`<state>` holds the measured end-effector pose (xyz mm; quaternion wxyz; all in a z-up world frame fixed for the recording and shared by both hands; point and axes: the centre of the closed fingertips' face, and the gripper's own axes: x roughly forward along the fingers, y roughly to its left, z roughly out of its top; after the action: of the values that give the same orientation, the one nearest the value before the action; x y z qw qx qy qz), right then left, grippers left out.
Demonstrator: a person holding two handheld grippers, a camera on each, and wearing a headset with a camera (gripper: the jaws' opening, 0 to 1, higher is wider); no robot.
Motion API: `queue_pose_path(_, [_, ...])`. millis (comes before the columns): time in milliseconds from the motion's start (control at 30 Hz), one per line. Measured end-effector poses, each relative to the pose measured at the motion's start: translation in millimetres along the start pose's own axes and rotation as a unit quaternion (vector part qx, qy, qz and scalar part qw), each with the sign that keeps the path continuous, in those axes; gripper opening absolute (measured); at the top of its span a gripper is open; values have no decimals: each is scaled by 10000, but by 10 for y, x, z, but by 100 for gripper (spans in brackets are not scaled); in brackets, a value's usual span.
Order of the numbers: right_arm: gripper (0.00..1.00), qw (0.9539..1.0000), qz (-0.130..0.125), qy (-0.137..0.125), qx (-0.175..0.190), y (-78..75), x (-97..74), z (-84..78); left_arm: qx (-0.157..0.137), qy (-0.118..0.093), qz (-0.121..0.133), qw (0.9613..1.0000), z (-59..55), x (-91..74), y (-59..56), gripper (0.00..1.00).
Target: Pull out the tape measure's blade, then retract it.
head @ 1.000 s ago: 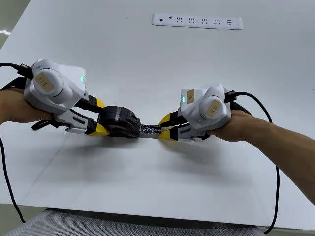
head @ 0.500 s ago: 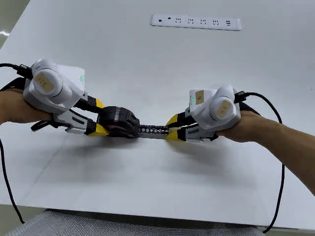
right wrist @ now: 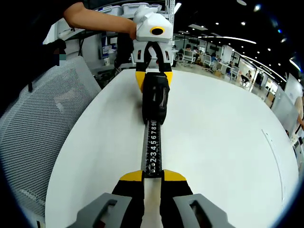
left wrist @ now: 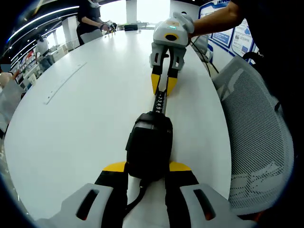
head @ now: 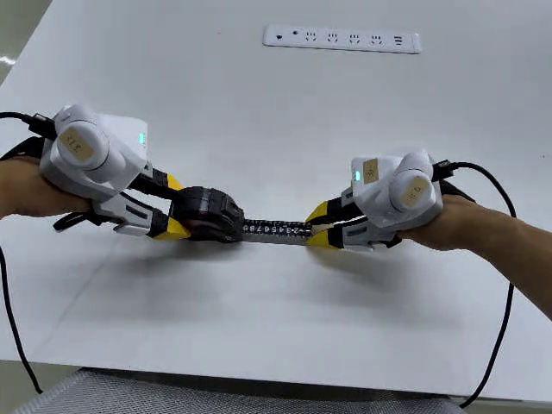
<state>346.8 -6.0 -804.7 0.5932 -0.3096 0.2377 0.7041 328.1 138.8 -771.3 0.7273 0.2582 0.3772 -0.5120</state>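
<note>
A black tape measure case rests on the white table, clamped between the yellow-tipped fingers of my left gripper. In the left gripper view the case sits between the jaws of that gripper. A dark blade with white numbers runs from the case rightward to my right gripper, which is shut on the blade's end. In the right gripper view the blade leads from my right gripper to the case.
A white power strip lies flat near the table's far edge. A grey mesh chair stands at the table's near side. Black cables trail from both grippers off the table's front edge.
My right gripper has moved to the right with the blade's end, so more of the blade is drawn out. The left gripper and the case have stayed put.
</note>
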Motion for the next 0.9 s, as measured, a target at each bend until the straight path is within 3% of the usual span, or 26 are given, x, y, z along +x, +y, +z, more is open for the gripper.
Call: queue_pose_path(900, [8,9998,-51,123,113,51,-287,-268,14,39,-6,10000,-11,2,11,24])
